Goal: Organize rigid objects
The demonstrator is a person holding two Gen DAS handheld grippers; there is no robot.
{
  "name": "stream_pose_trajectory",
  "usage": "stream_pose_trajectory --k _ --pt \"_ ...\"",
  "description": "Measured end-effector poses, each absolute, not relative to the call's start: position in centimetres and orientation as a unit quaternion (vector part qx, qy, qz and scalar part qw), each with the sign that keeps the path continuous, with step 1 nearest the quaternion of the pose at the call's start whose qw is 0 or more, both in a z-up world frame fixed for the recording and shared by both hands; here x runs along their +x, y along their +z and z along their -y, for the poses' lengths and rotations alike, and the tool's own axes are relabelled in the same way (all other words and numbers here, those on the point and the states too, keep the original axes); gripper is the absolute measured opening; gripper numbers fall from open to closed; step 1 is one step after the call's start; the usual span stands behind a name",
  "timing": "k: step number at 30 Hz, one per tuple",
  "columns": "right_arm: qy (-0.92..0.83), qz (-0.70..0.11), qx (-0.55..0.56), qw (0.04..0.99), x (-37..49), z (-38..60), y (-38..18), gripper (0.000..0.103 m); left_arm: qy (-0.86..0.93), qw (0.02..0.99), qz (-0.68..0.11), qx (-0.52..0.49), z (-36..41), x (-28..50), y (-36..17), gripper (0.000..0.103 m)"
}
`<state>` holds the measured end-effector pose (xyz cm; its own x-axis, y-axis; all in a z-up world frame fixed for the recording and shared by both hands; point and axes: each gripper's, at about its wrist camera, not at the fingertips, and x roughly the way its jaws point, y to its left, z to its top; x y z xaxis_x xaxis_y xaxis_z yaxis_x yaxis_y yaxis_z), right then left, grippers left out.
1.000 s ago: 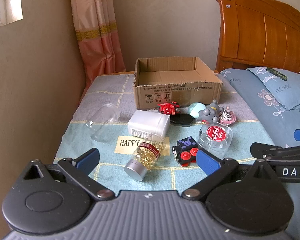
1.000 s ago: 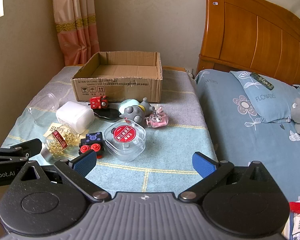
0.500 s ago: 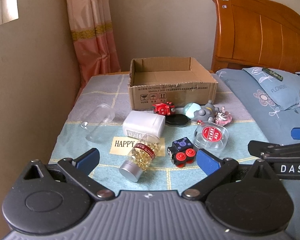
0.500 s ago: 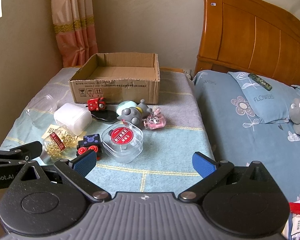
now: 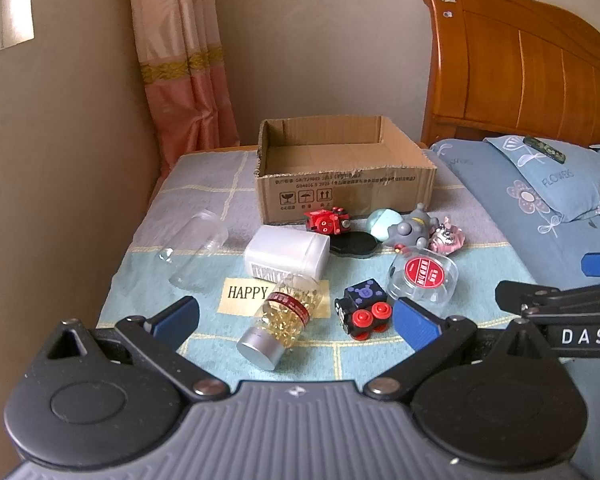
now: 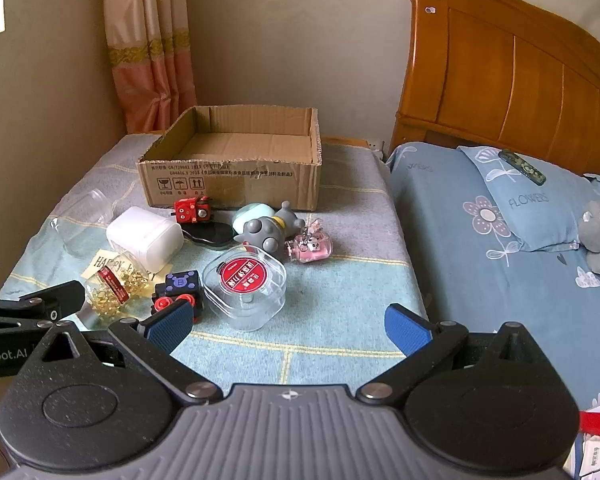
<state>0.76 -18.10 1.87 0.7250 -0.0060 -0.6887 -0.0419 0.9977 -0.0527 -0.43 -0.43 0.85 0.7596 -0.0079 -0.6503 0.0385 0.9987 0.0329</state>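
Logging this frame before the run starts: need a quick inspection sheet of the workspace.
Surface: table under a grey and blue checked cloth, flat, against the bed.
Job's things: cardboard box open and empty at the back; before it lie a capsule bottle on its side, white jar, clear jar, red-labelled clear case, black block toy, red toy, grey figure, pink charm.
Clutter: HAPPY card under the capsule bottle.
Grippers: left gripper and right gripper both open, holding nothing, short of the objects.
Cables: nothing seen.
Surroundings: bed with wooden headboard, curtain, wall.
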Motion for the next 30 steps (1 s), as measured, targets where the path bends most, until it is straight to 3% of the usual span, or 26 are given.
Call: stream_pose_trajectory --k 15,30 --pt "0.024 -0.369 -0.042 0.928 2.1 18.2 1.7 0.103 -0.043 0.942 -0.332 0.017 -0.1 1.1 -0.1 0.102" --pt "0.099 -0.358 -0.037 0.928 4.7 19.5 -1.6 0.103 -0.047 0.923 -0.374 0.075 -0.9 4.0 -6.3 0.102"
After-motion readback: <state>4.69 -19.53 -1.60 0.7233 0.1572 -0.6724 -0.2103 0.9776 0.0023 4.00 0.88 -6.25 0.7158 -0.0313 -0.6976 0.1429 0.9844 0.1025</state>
